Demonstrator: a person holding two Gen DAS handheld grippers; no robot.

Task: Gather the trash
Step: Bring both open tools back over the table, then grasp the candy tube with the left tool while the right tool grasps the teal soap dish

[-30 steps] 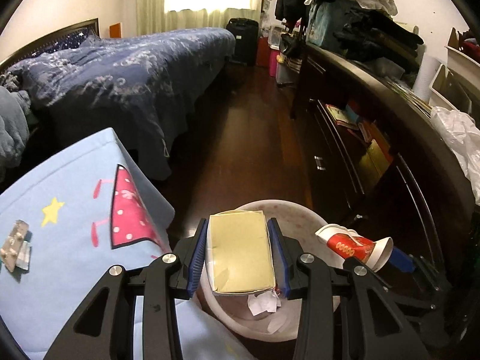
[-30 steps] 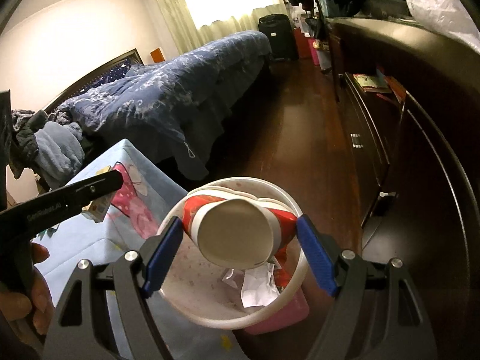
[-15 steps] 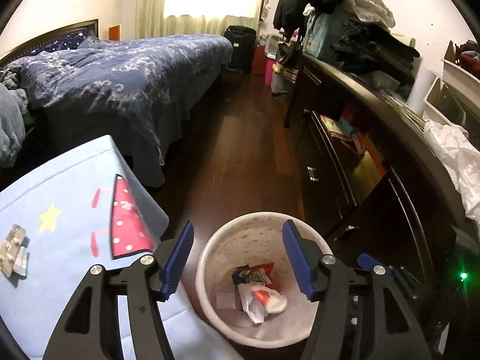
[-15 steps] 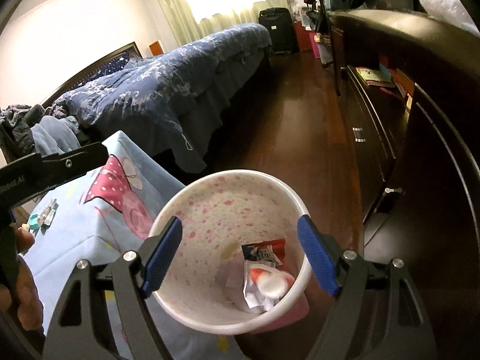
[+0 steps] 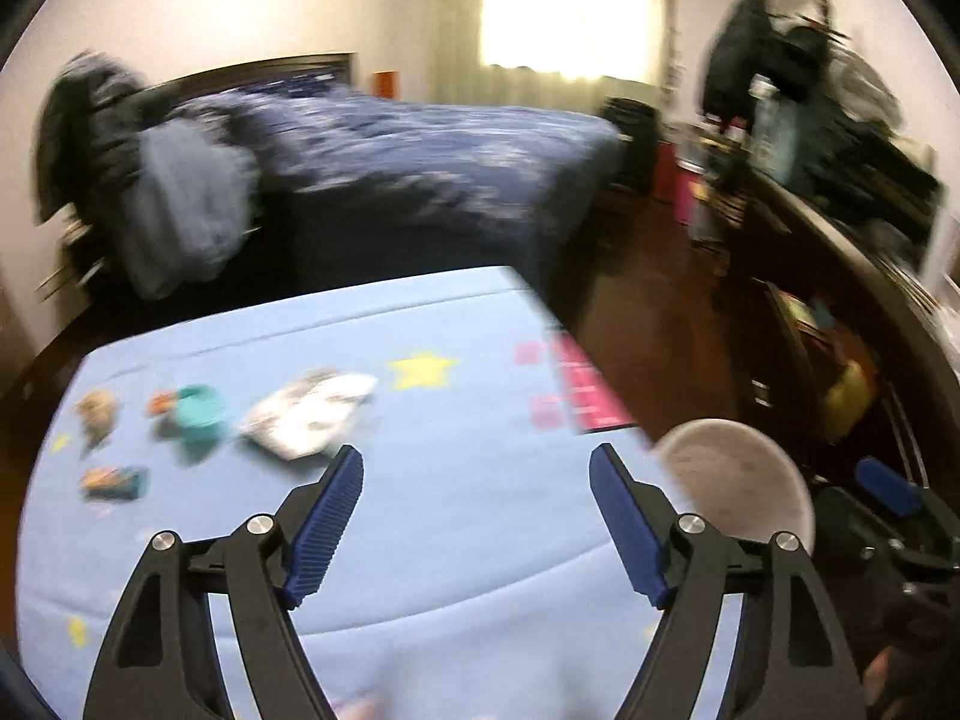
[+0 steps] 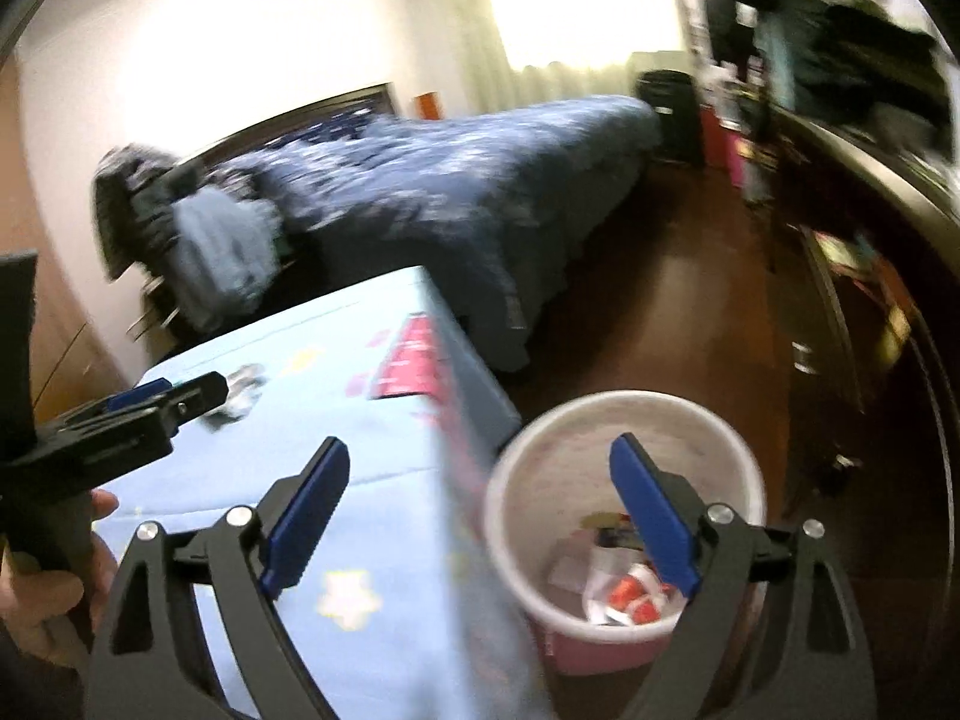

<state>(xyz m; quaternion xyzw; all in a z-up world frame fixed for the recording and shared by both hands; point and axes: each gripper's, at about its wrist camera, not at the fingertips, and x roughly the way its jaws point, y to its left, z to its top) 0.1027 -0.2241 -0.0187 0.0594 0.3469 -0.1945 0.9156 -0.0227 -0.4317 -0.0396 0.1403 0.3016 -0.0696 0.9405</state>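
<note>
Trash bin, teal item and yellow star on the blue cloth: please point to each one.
trash bin [image 6: 624, 405], right wrist view, on the far rim.
teal item [image 5: 201, 411], left wrist view, on its blurred middle.
yellow star [image 5: 423, 370], left wrist view, on the middle of the printed star.

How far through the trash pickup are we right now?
Partly done. The bin beside the table already holds wrappers and crumpled paper. Nothing is in hand: the left tongs and right tongs are both opening with nothing between them. Left to collect on the blue tablecloth: a white packet, a teal piece and two small blurred scraps.
</note>
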